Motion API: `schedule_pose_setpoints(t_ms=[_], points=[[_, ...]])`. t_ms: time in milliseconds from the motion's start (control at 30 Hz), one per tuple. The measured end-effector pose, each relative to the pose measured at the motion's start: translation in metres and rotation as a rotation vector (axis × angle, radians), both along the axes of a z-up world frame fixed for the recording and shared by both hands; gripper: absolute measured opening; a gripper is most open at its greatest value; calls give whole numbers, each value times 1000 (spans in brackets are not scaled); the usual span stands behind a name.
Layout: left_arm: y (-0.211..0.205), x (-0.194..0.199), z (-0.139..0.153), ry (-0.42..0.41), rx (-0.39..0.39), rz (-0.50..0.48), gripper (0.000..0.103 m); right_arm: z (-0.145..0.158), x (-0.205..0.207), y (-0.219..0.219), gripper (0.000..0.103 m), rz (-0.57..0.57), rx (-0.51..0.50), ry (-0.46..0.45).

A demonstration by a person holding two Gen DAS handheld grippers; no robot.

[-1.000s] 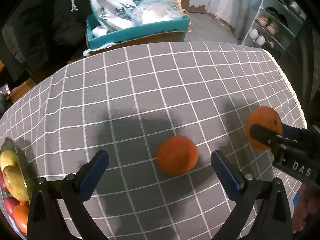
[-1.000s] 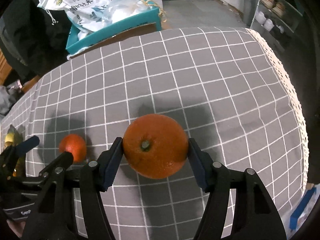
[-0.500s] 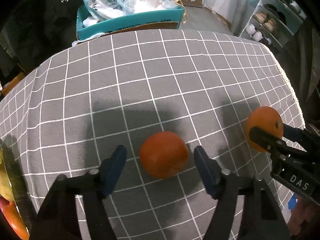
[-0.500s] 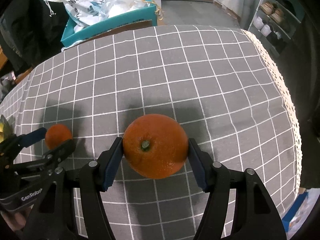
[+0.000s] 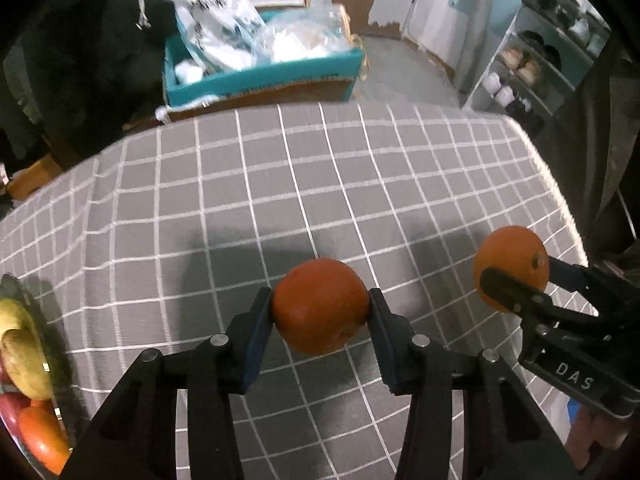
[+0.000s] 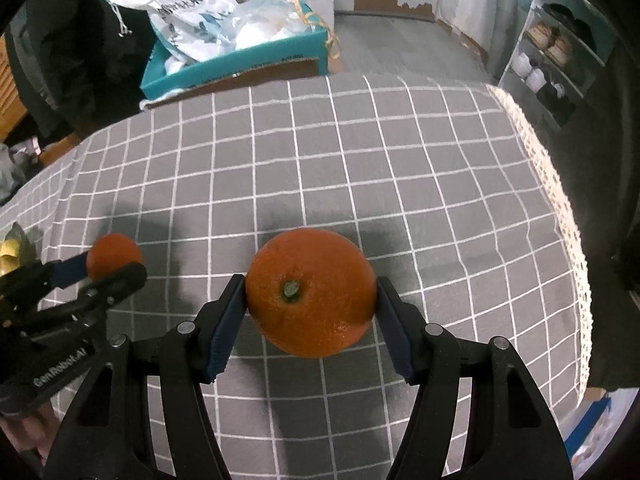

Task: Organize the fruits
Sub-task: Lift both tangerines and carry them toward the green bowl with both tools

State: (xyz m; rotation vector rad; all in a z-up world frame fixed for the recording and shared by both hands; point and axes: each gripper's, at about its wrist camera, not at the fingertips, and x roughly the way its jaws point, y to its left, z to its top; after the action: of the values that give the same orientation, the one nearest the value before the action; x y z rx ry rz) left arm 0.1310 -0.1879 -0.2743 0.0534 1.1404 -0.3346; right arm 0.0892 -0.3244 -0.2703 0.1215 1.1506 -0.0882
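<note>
My left gripper (image 5: 320, 314) is shut on a small reddish orange (image 5: 320, 304) over the grey checked tablecloth (image 5: 280, 184). My right gripper (image 6: 311, 304) is shut on a larger orange (image 6: 311, 292), stem end towards the camera, held above the cloth. The large orange also shows at the right in the left wrist view (image 5: 510, 264), and the small orange at the left in the right wrist view (image 6: 114, 254). A fruit bowl (image 5: 16, 288) at the left edge holds yellow, red and orange fruit.
A teal cardboard box (image 5: 260, 76) with white bags stands beyond the table's far edge. A shoe rack (image 5: 532, 64) is at the far right. The lace-trimmed table edge (image 6: 560, 208) runs down the right side.
My left gripper moved forward around the small orange and closed on it. The right gripper kept hold of the large orange and barely moved.
</note>
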Motion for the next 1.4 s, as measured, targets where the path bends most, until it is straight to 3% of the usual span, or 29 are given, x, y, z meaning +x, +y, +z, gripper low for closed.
schedule_pose_setpoints(t_ms=[800, 1400], points=[[63, -48, 120, -230, -33, 84, 47, 109, -28, 55, 64, 133, -40, -217], [109, -81, 164, -310, -61, 126, 47, 157, -48, 100, 64, 219, -18, -313]])
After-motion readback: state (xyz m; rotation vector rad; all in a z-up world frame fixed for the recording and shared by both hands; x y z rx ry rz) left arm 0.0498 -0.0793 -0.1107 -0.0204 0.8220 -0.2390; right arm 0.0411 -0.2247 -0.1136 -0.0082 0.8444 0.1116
